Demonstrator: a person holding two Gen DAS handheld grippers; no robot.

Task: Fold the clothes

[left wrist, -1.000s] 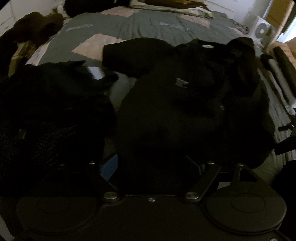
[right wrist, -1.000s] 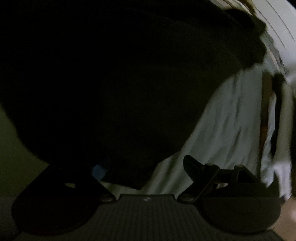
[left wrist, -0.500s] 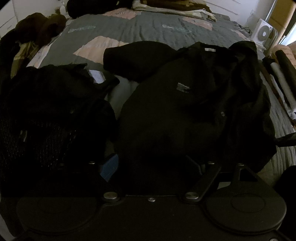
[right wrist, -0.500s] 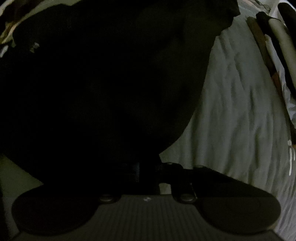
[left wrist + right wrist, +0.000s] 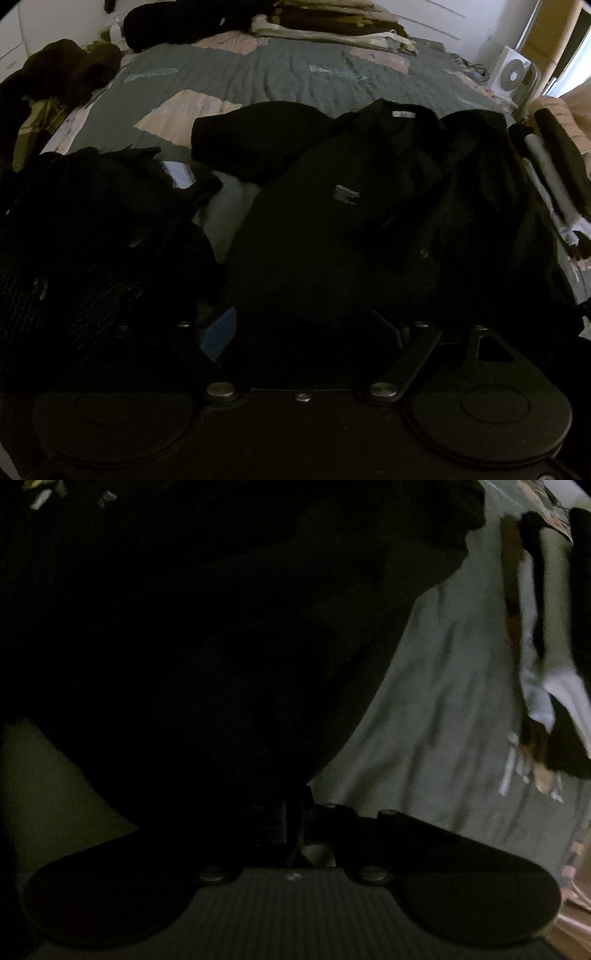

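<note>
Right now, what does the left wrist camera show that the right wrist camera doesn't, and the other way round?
Only the left wrist view shows the whole black shirt spread out, with its collar label and chest logo, a second dark pile, folded clothes at the far end and a white fan.

Only the right wrist view shows the right gripper shut on the shirt's edge.

Both show the shirt and the grey bedspread.
</note>
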